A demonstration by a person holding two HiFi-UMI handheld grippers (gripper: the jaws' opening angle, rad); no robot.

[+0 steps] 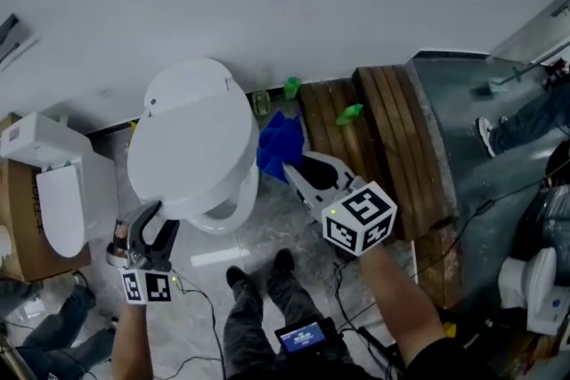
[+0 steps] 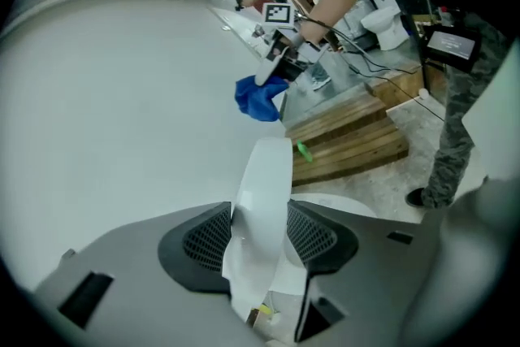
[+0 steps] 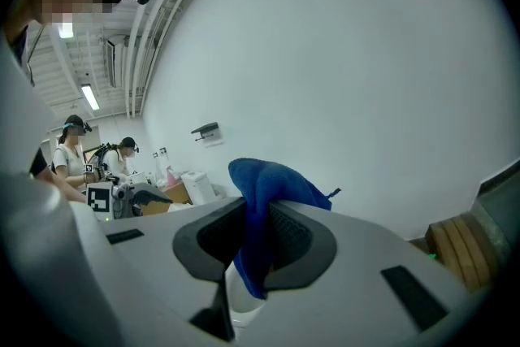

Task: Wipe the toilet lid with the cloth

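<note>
The white toilet lid (image 1: 191,133) stands tilted up off the bowl (image 1: 227,211), whose rim shows under its front. My left gripper (image 1: 158,220) is shut on the lid's front edge; in the left gripper view the lid (image 2: 266,191) rises edge-on between the pads of the left gripper (image 2: 258,236). To the right of the toilet, my right gripper (image 1: 296,166) is shut on the blue cloth (image 1: 280,143). The cloth (image 3: 272,187) bunches up out of the right gripper (image 3: 256,244). From the left gripper's camera, the cloth (image 2: 260,98) hangs apart from the lid.
Wooden planks (image 1: 383,147) lie right of the toilet, with a green bottle (image 1: 349,113) on them. Another white toilet part (image 1: 58,191) sits on a cardboard box (image 1: 22,236) at the left. The person's feet (image 1: 263,273) and cables are on the floor below.
</note>
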